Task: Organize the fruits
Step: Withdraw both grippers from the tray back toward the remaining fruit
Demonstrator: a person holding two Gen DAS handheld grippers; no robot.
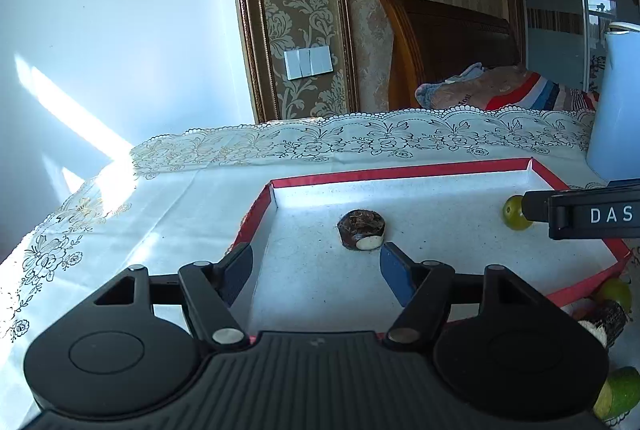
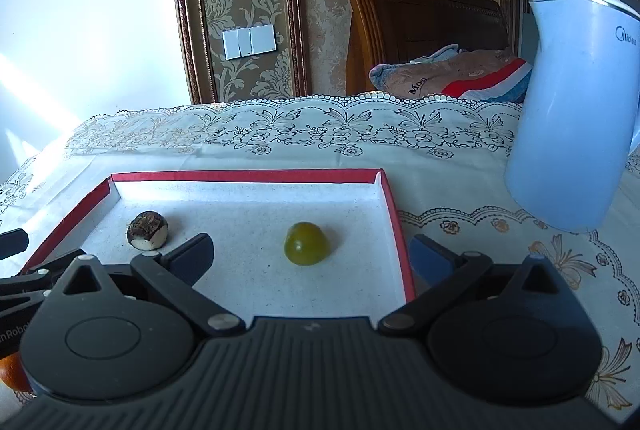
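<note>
We see two fruits lying in the shallow red-edged tray (image 2: pixel 394 214) on its white floor: a green round fruit (image 2: pixel 307 244) sits toward the tray's right wall, about midway between its far and near edges, and a dark brown fruit with a white cut end (image 2: pixel 147 230) lies toward the tray's far left corner, well apart from the green one. In the left wrist view the brown fruit (image 1: pixel 362 230) rests just ahead of the left gripper (image 1: pixel 316 266), whose fingers stand apart with nothing between them, and the green fruit (image 1: pixel 516 217) shows at the tray's (image 1: pixel 400 172) right side, partly hidden behind the right gripper's black body. Our right gripper (image 2: pixel 310 256) hovers over the tray's near right corner, its fingers spread wide on either side of the green fruit without touching it, the right finger outside the tray's wall. More fruit lies outside the tray's near right edge: another green one (image 1: pixel 616 292), a dark piece (image 1: pixel 608 320) and a green-and-yellow piece (image 1: pixel 618 392). The tray rests on a lace-patterned tablecloth (image 2: pixel 360 134), and a pale blue kettle (image 2: pixel 576 110) stands near the table's far right corner, beyond the tray
</note>
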